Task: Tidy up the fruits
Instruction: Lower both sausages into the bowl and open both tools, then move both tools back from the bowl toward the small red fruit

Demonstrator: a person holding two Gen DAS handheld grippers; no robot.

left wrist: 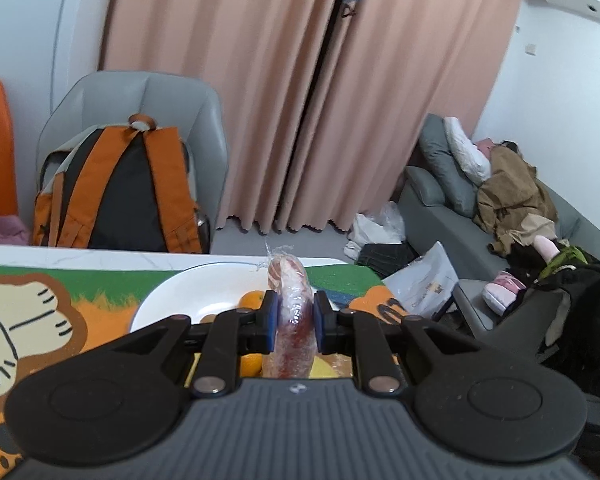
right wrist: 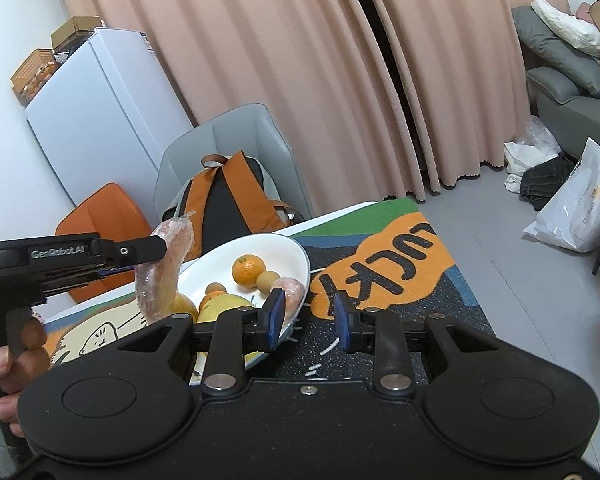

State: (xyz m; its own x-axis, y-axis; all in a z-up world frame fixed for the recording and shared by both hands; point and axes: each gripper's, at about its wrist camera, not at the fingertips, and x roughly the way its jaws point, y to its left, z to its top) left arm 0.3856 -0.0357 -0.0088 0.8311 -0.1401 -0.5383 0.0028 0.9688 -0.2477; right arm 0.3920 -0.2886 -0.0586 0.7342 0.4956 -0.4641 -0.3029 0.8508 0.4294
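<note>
While our left gripper [left wrist: 294, 320] is squeezing a long fruit wrapped in plastic [left wrist: 290, 312], we are holding it up over the white plate [right wrist: 288, 248]. Our right gripper [right wrist: 308, 318] is waiting with its fingers apart and nothing in them, just by the plate's edge. Farther in, an orange [right wrist: 249, 269] and small round fruits are lying on the plate. We think we are about to lower the wrapped fruit gently into a free spot.

Mat [right wrist: 440, 280] bare right of plate [right wrist: 300, 258].

White table [right wrist: 342, 209], cartoon mat [right wrist: 400, 276] on it, white plate [right wrist: 300, 256] atop.
</note>
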